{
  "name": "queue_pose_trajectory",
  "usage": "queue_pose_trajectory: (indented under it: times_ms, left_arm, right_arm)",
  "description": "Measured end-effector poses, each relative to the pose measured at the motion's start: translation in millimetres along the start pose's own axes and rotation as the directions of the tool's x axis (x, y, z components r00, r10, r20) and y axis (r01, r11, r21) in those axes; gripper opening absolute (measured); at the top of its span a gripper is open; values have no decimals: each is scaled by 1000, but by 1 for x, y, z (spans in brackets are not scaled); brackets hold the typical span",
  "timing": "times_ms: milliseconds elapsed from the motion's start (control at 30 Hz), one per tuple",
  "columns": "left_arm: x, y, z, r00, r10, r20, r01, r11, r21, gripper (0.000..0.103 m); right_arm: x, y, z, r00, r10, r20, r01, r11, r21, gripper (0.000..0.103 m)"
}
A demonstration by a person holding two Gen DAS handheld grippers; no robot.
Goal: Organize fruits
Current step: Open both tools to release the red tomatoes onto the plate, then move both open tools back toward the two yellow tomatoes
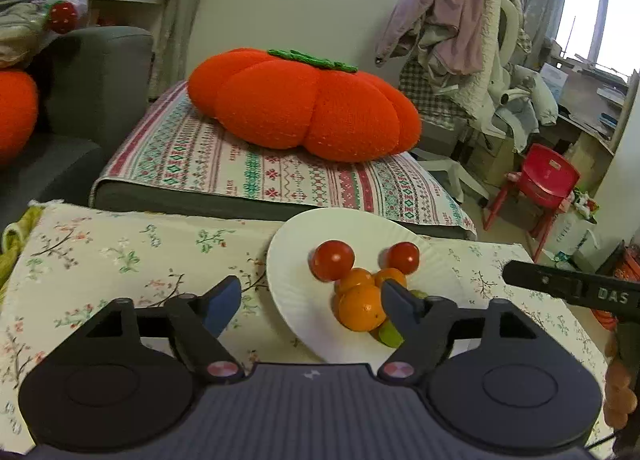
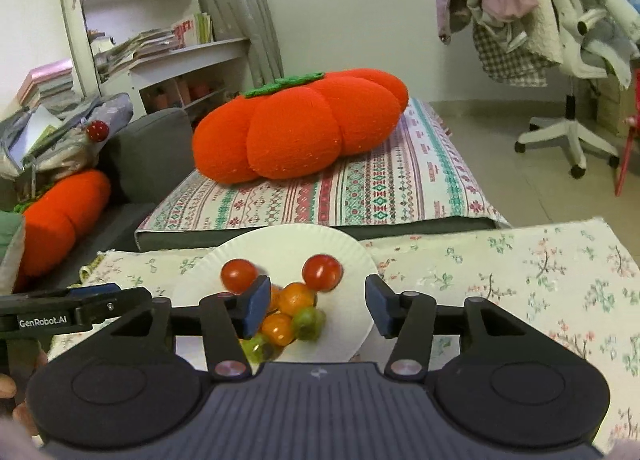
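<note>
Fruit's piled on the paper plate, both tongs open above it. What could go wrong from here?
1. The round tomatoes and oranges sit loose on a light paper plate; a nudge may roll them off.
2. The left tongs and right tongs hover close together and might collide.

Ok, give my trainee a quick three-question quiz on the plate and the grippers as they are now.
1. True or false: the left gripper is clamped on an orange fruit.
2. How many red tomatoes lie on the paper plate?
3. The plate rests on: A) the striped cushion, B) the floral cloth, C) the floor.

Key: 1 false, both it and the right gripper are open and hold nothing; 2 two; 3 B.
</note>
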State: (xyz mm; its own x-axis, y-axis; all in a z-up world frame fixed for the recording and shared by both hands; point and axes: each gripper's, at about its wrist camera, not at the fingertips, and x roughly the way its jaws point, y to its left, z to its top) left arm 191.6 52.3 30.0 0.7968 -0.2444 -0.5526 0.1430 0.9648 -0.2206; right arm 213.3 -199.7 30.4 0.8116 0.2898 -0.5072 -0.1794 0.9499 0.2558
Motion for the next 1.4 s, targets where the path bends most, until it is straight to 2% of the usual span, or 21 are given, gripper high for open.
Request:
queue_pose_trajectory:
  times_ms: [133, 300, 433, 600, 933, 1267, 1400]
  left_arm:
    - [-9, -3, -3, 1000, 2, -4, -2, 1000, 2, 79]
    - [-26, -6, -6, 1000, 14, 12, -14, 1000, 13, 89]
    - [-34, -10, -12, 999, 32, -2, -32, 999, 29, 92]
    - [-42, -18, -19, 997, 74, -3, -74, 996, 59, 96]
    - [-54, -22, -36, 996, 87, -27, -86, 996, 31, 96]
    - [-46, -21, -41, 991, 106, -86, -105, 994, 22, 96]
    - [-43, -21, -43, 984, 136, -115, -132, 991, 38, 96]
  right_arm:
    - [-16, 0, -3, 1000, 17, -6, -16, 999, 28, 54]
    - [-28, 3, -6, 1000, 24, -10, -24, 999, 41, 60]
    - [-37, 2, -8, 1000, 8, -24, -7, 998, 56, 61]
    - [-48, 1, -13, 999, 30, -28, -28, 997, 67, 64]
    - [-60, 16, -21, 998, 60, -22, -60, 998, -8, 67]
    - [-51, 32, -33, 992, 94, -82, -103, 989, -105, 67]
    - [-48, 38, -39, 989, 99, -110, -114, 984, -139, 67]
